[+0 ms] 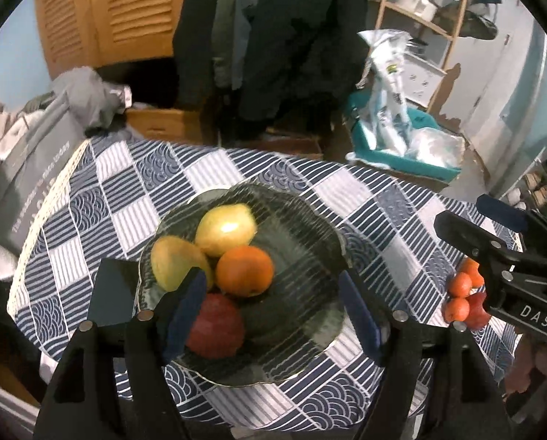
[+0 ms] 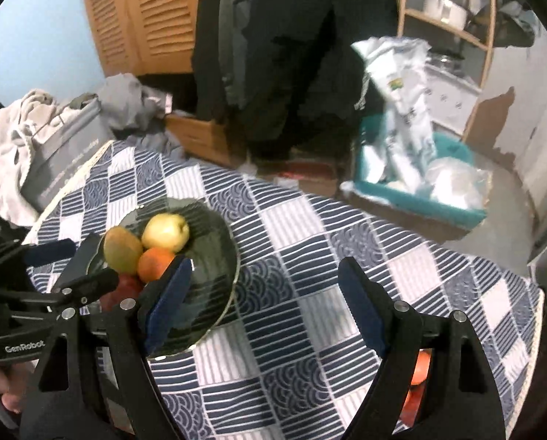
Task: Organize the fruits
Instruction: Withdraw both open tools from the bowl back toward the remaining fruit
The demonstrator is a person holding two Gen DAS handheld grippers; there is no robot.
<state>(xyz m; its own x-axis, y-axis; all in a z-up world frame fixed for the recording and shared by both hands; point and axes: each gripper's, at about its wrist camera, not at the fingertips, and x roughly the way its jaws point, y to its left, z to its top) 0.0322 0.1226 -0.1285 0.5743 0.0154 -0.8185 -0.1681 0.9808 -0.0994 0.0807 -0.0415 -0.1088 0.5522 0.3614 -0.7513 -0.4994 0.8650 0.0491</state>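
Both grippers, left gripper (image 1: 273, 308) and right gripper (image 2: 264, 304), are held spread, empty. Four fruits are seen on glass plate (image 1: 310, 227); mango (image 1: 174, 264) is lying flat, long axis toward the plate's left rim.

The red apple (image 1: 216, 326) is partly covered by the left claw (image 1: 273, 315) finger. The small orange fruits (image 1: 460, 295) sit half behind the right claw (image 1: 493, 234), and in the right wrist view only slivers (image 2: 418, 370) show. The printed text on the gray bag (image 1: 35, 187) is too blurry to read.
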